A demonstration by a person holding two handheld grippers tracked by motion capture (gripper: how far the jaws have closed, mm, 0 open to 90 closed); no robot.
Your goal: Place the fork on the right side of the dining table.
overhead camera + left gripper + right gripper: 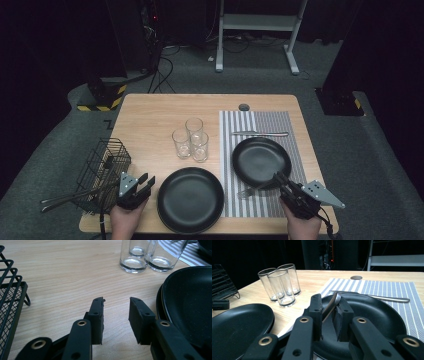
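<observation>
Two black plates sit on the wooden table [150, 107]. One plate [190, 199] is at the bottom middle of the high view, right on the wood. The other plate [261, 161] is to the right of it, on a striped mat [270, 121].

The right gripper [278, 178] is at the bottom right of the high view, held by a hand [301, 227]. Its tips are at the lower edge of the plate on the mat. In the right gripper view, its two jaws are close together and pinch a shiny metal spoon or fork handle [331, 305]. I cannot tell which one it is. The metal piece leans up and to the right between the black pads, over the near side of that plate [374, 315]. In the high view, a fork-like end [245, 192] lies on the mat just below the plate, left of the gripper.

The left gripper [147, 182] is at the bottom left of the high view, just left of the near plate. In the left gripper view, its jaws are spread apart with bare wood between them. They hold nothing.

Three clear glasses [191, 138] stand close together in the middle of the table. A knife [260, 133] lies on the mat above the far plate. A black wire basket [102, 167] sits at the left edge of the table, with long metal pieces [62, 200] sticking out of it.
</observation>
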